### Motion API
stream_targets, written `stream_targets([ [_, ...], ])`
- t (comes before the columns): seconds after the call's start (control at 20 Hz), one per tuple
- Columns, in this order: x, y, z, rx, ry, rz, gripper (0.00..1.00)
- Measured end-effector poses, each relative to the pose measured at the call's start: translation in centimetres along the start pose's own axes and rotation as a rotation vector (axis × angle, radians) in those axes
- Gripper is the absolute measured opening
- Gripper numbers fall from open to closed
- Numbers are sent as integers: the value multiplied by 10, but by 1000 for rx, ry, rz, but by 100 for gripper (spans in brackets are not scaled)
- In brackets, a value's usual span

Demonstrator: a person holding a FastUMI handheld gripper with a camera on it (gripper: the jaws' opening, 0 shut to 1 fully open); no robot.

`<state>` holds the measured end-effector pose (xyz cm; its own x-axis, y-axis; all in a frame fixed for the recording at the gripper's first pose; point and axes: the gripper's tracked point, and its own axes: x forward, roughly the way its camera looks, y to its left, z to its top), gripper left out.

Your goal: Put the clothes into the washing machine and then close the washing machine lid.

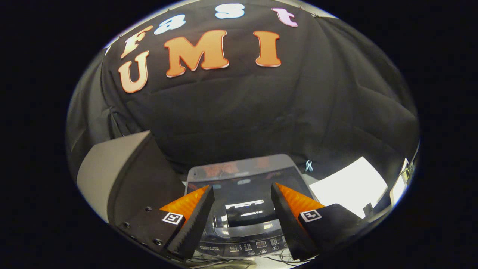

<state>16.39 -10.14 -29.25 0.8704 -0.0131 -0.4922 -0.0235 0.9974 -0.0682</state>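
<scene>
The small washing machine (242,224) sits below and just ahead of my fingers, seen from above. Its glossy dark lid (244,179) lies flat over the tub and mirrors the lights overhead. The control panel (257,246) with its buttons runs along the near edge, between the finger bases. My gripper (242,186) hovers above the lid, open, with nothing between the fingers.
A grey and black box-shaped object (119,175) stands close on the left of the machine. A white sheet (349,186) lies on the surface to the right. A small pale blue clip (309,165) hangs on the black cloth behind. Cables (224,259) trail by the near edge.
</scene>
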Motion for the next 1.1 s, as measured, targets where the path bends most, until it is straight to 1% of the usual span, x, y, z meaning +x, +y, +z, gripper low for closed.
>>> stream_targets([
  [0.25,-31,12,74,24,-129,12,98],
  [0.65,-101,17,183,30,-305,10,97],
  [0.7,-116,17,193,29,-318,8,97],
  [0.85,-142,21,221,34,-361,5,97],
  [1.1,-180,28,250,25,-424,2,97],
])
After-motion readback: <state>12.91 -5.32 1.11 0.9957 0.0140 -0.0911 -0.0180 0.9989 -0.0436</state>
